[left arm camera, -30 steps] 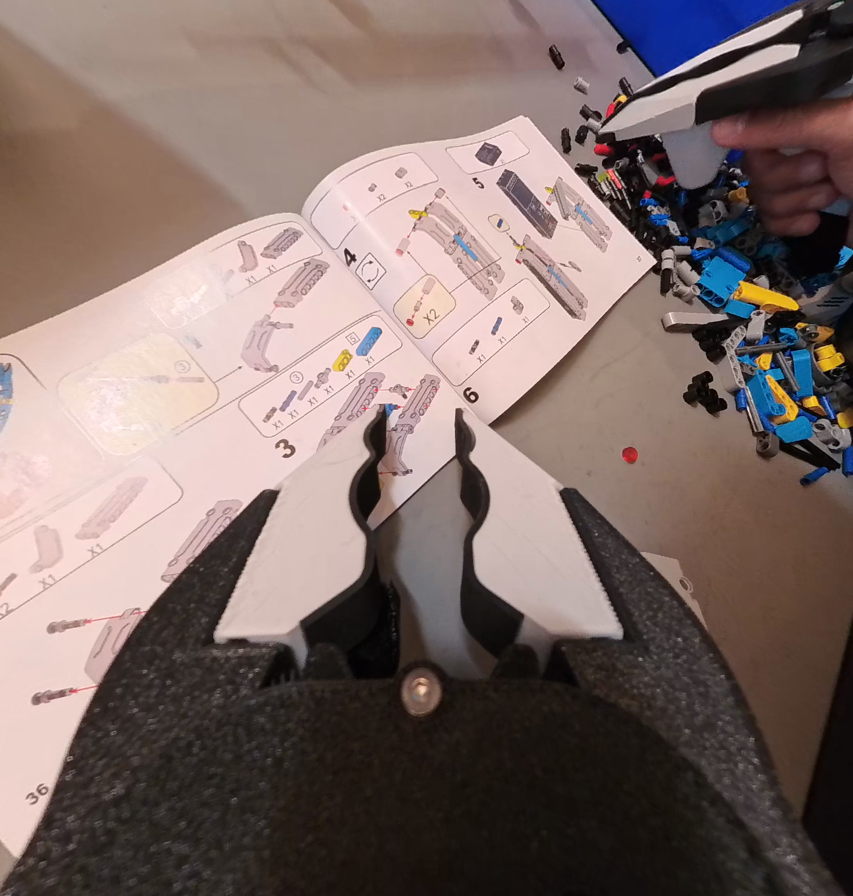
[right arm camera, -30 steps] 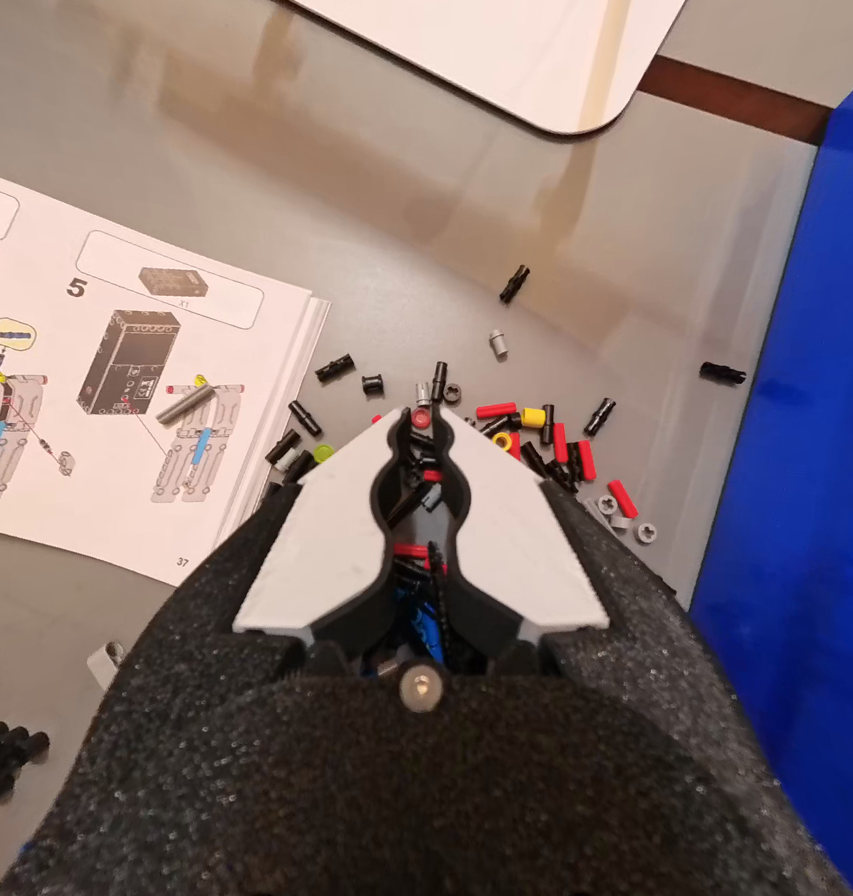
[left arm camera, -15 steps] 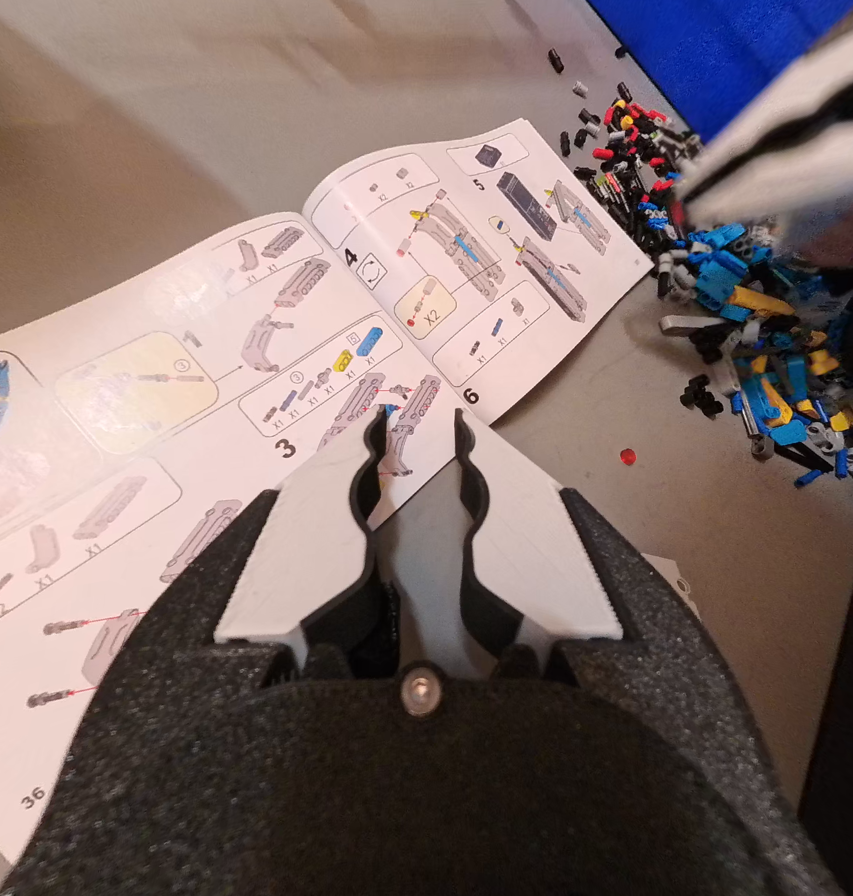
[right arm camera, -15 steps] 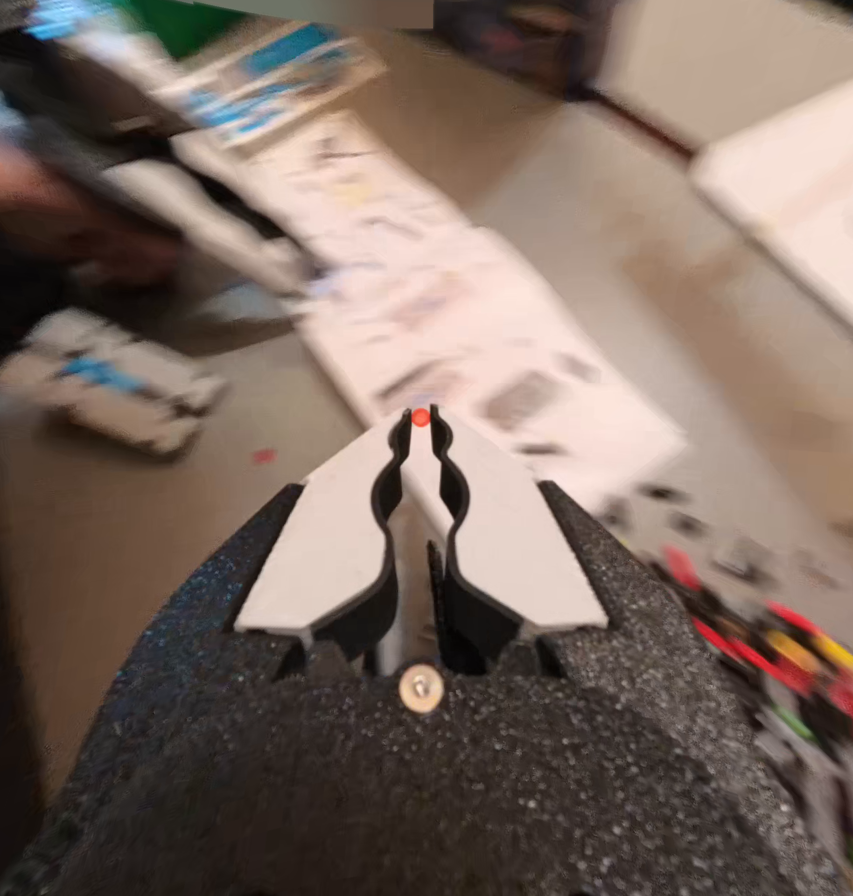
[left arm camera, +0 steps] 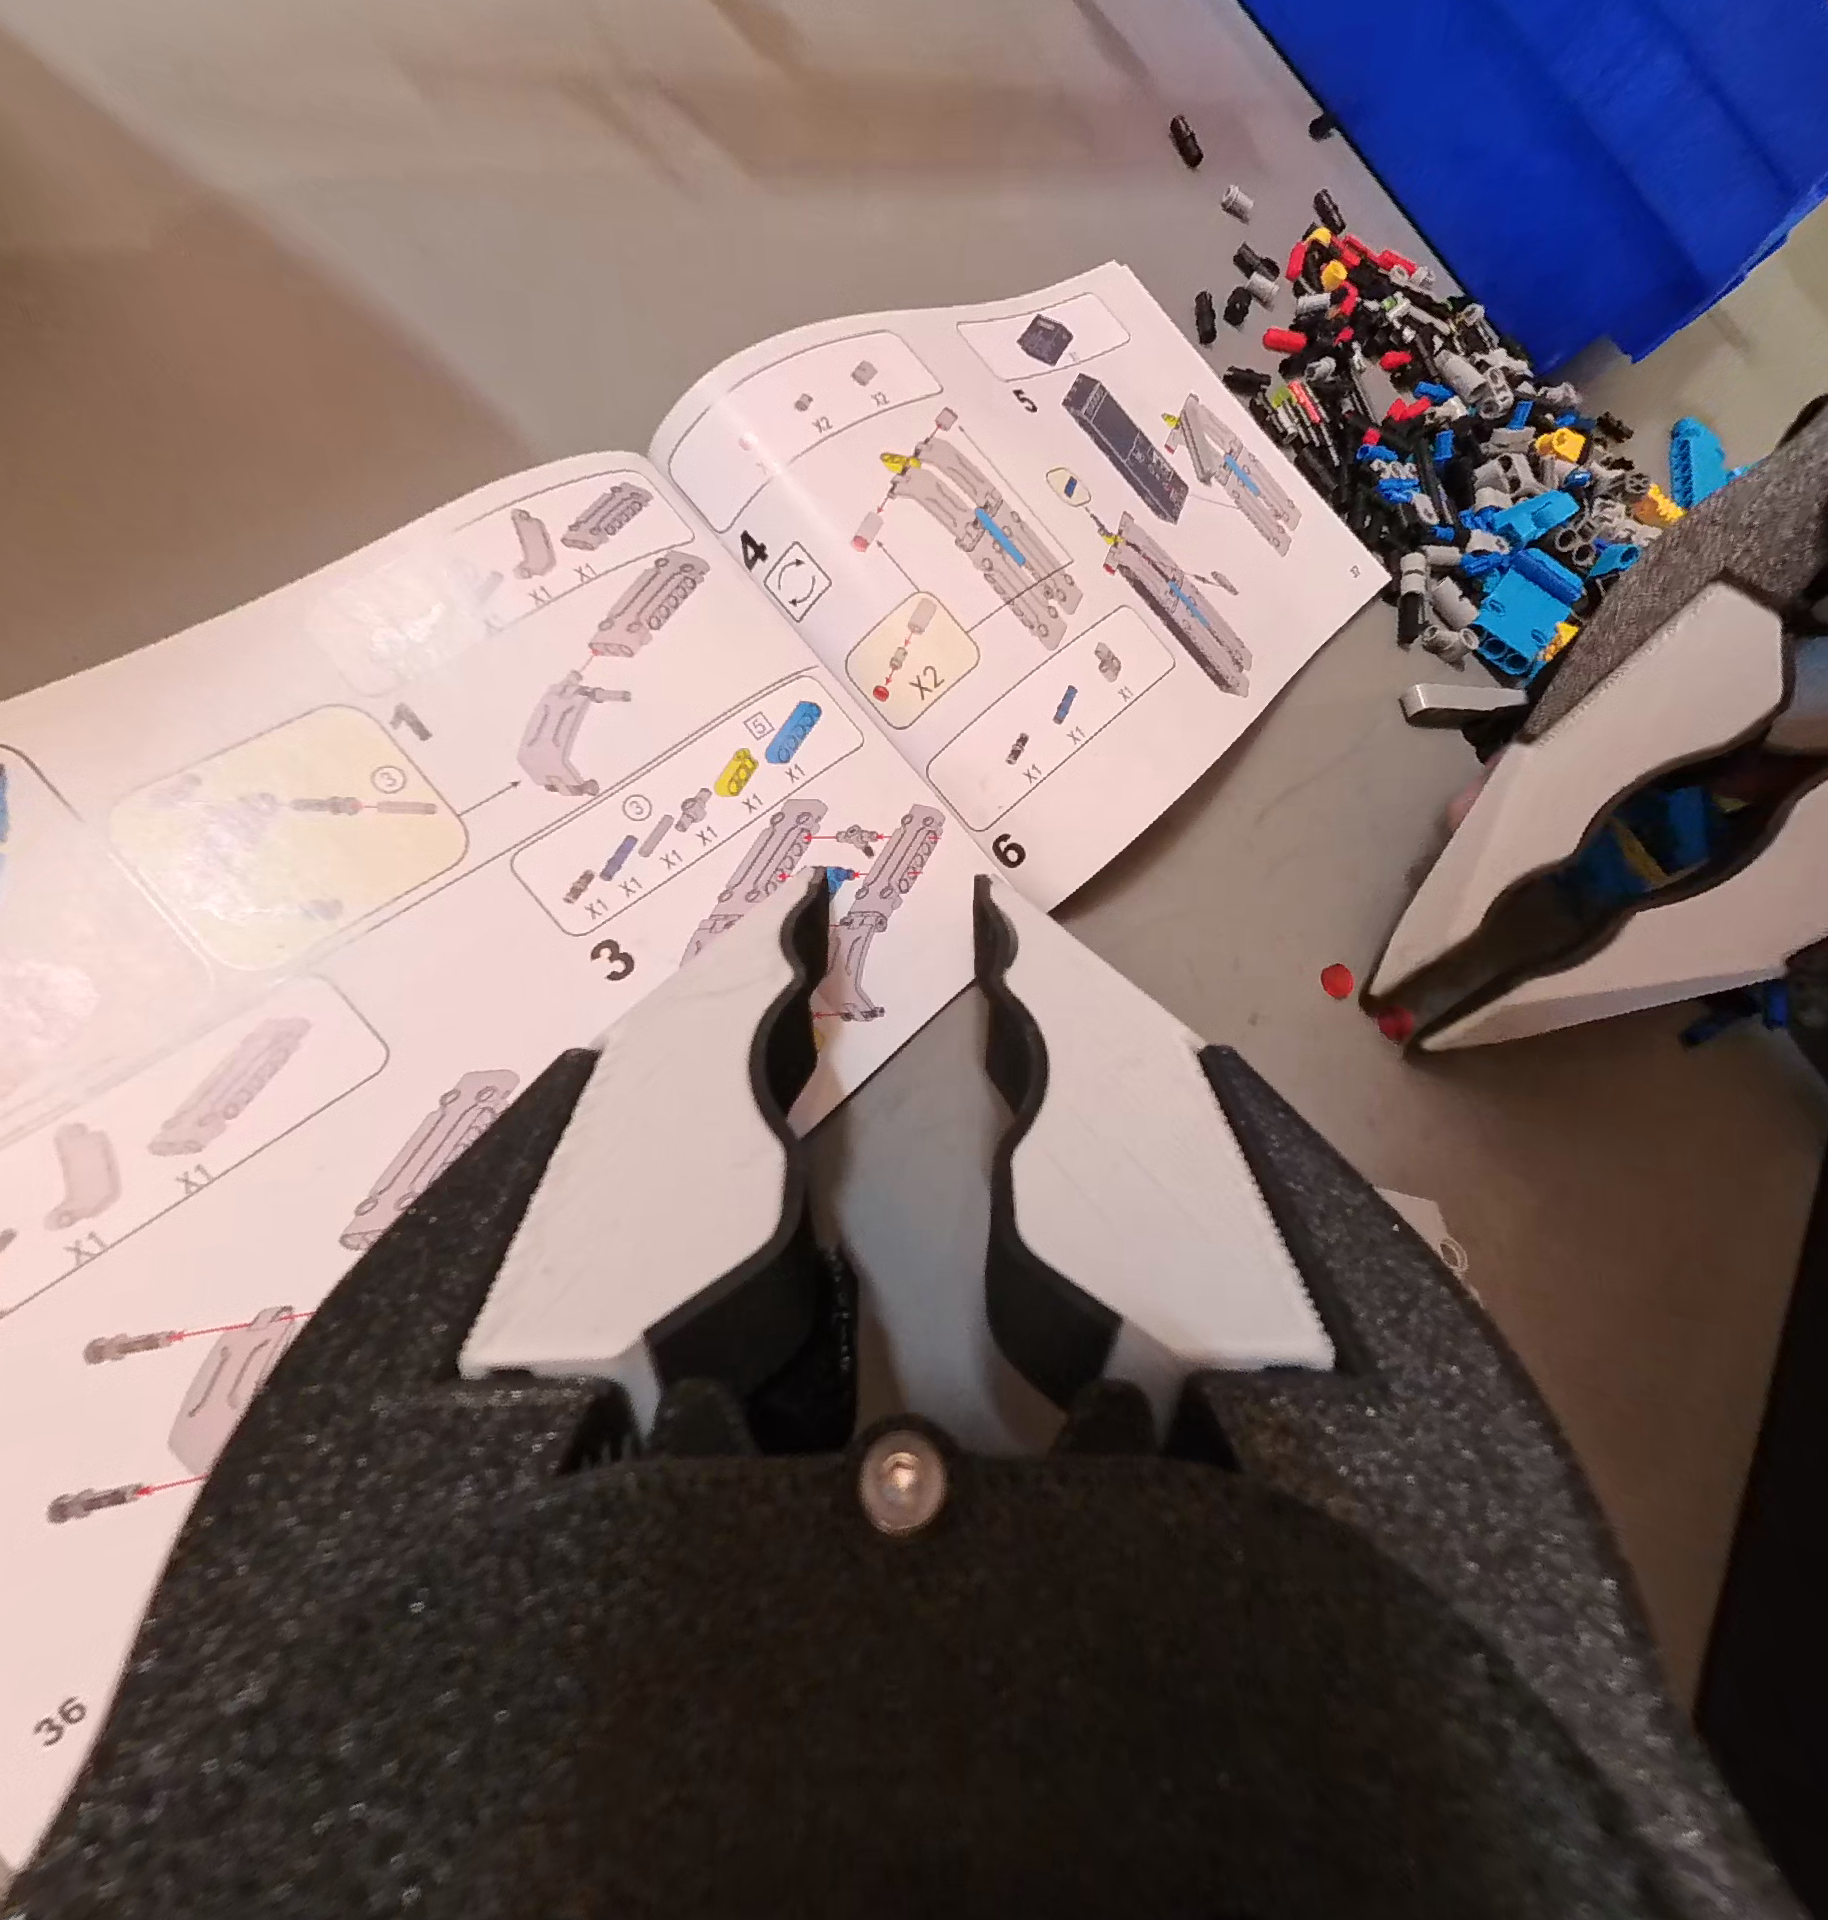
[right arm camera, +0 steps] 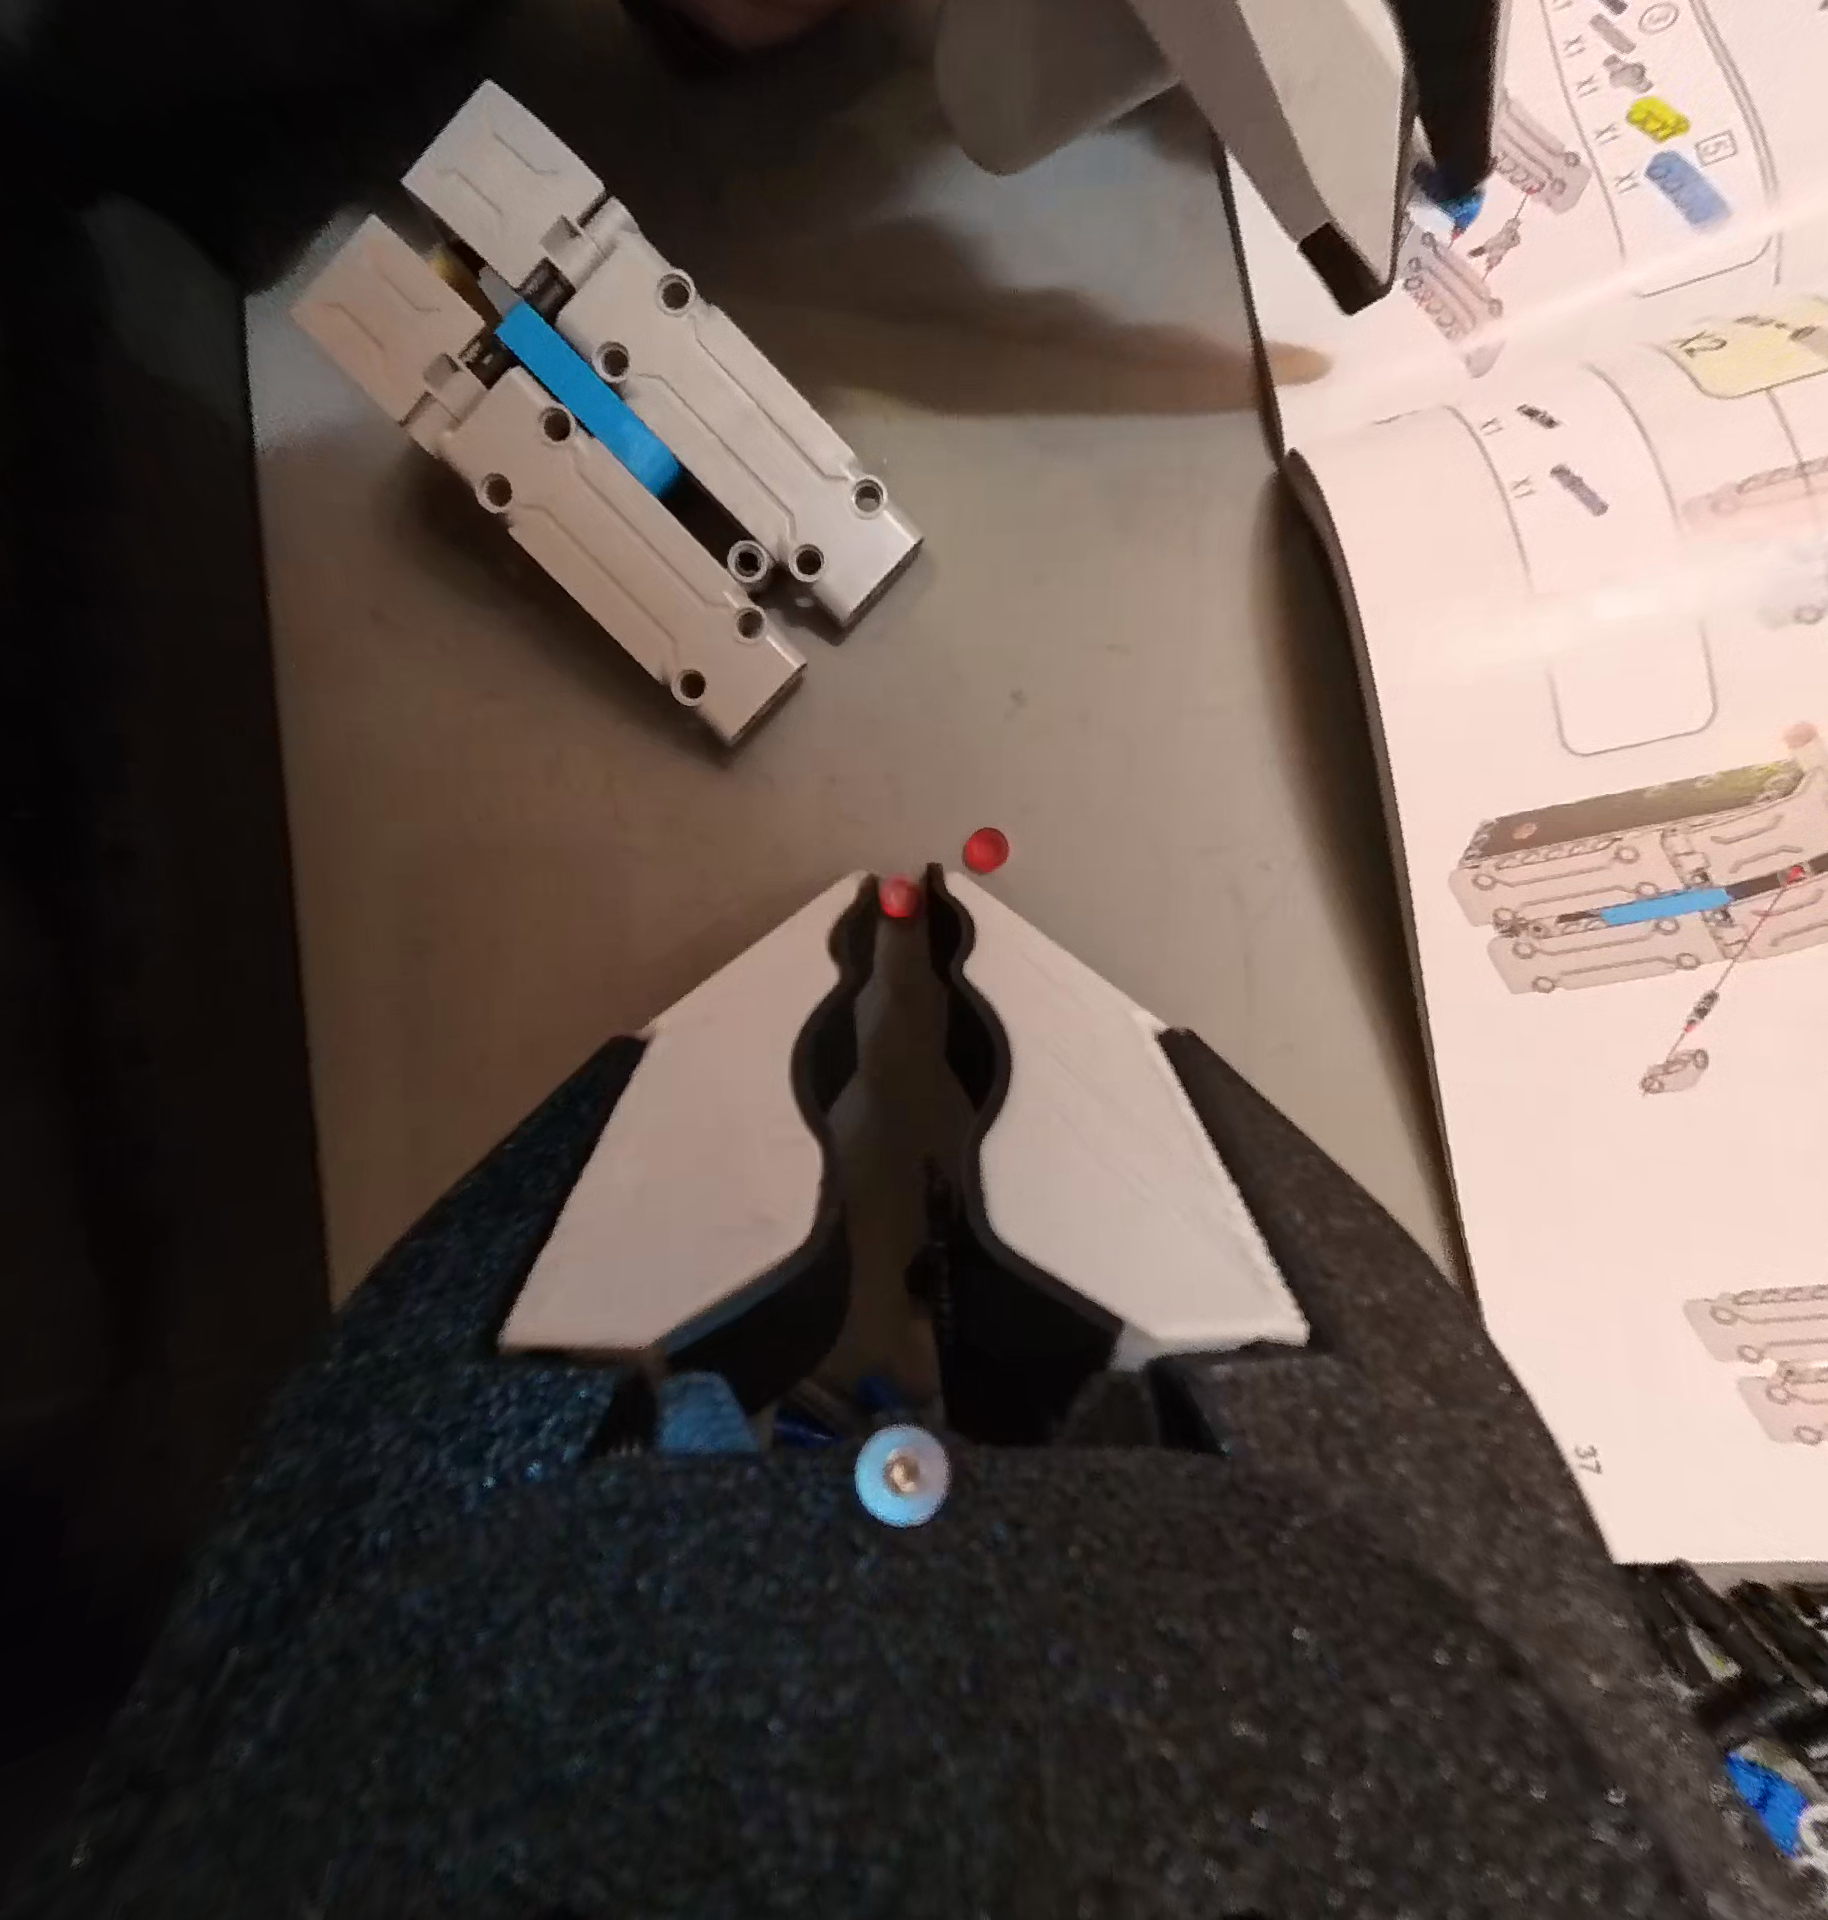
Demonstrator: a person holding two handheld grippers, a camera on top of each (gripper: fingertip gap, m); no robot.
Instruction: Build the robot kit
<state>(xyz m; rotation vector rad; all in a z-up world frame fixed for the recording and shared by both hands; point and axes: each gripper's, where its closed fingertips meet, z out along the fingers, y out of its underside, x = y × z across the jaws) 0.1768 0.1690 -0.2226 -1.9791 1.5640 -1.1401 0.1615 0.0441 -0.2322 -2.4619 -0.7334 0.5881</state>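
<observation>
Left tongs [left arm camera: 894, 894] parted over open instruction booklet [left arm camera: 577, 727] on worktop [left arm camera: 1512, 1195], right tongs [left arm camera: 1393, 1023] pinching small red piece [left arm camera: 1391, 1025] beside another red piece [left arm camera: 1335, 980], near brick pile [left arm camera: 1461, 468].

Right gripper [right arm camera: 902, 896] has left the heap of small parts [left arm camera: 1450, 457] by the blue bin [left arm camera: 1575, 135] and swung to the near tabletop edge, low over the surface. A small red piece [right arm camera: 897, 898] picked from the heap is pinched at its tips, just beside a loose red piece [right arm camera: 985, 850] and near the grey assembly [right arm camera: 619, 468]. Left gripper [left arm camera: 894, 883]: no change.
</observation>
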